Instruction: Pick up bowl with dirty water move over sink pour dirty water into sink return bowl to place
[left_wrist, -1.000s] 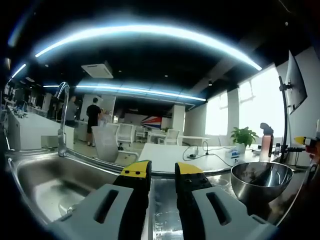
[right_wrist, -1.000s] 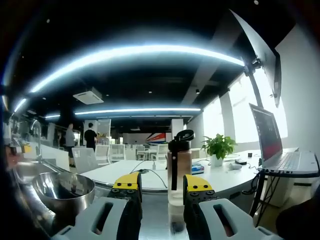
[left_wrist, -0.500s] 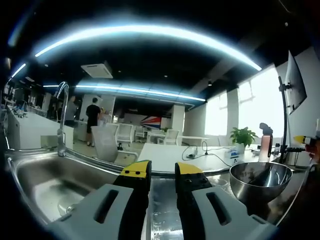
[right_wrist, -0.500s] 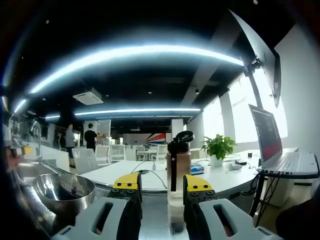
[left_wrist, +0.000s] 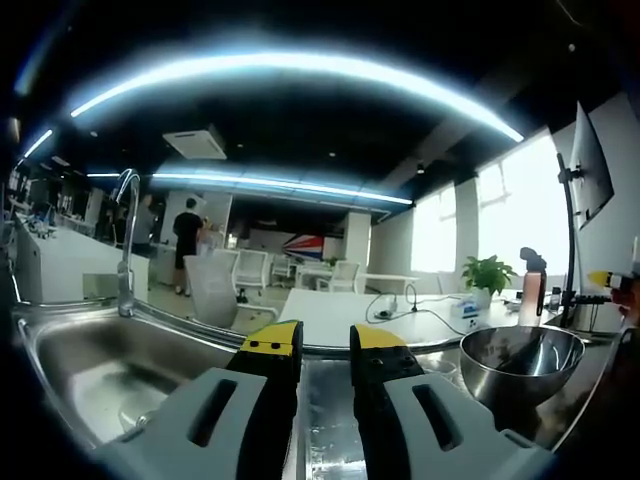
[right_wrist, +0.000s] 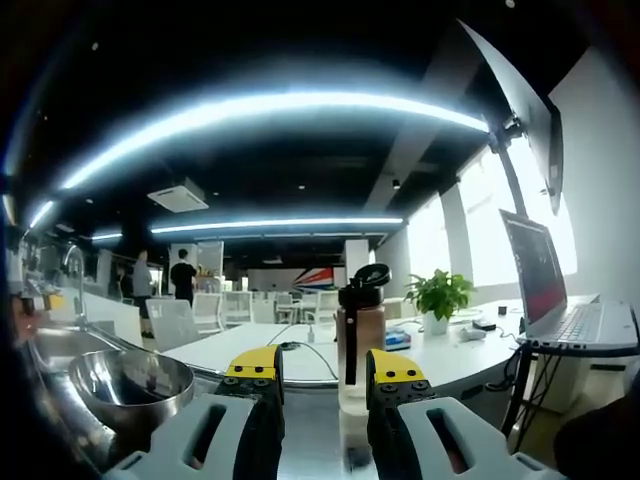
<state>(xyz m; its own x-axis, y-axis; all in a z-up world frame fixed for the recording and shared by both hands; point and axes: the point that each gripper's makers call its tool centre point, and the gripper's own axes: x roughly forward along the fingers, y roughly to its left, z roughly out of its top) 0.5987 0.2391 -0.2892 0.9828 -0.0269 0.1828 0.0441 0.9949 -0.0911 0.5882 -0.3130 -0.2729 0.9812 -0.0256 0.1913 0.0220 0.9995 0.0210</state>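
Beside sink (left_wrist: 90, 365): bowl (left_wrist: 520, 362) | bottle (right_wrist: 360, 340) ahead of right tongs (right_wrist: 325, 368) | both tongs (left_wrist: 312, 340) apart, empty

A wide open-plan office under a dark ceiling, lit by long curved strip lights (left_wrist: 300, 65) and a second row (right_wrist: 280, 224) farther back. A square ceiling air unit (left_wrist: 195, 141) hangs near the lights. Tall bright windows (left_wrist: 500, 215) line the right side. White tables (left_wrist: 345, 305) and pale chairs (left_wrist: 215, 285) fill the middle of the room, with cables trailing across one tabletop. A potted green plant (right_wrist: 438, 296) stands on a white table near the windows, beside an open laptop (right_wrist: 550, 295) on a stand. A monitor (left_wrist: 592, 165) is mounted high on a pole. A person in dark clothes (left_wrist: 187, 240) stands far back.
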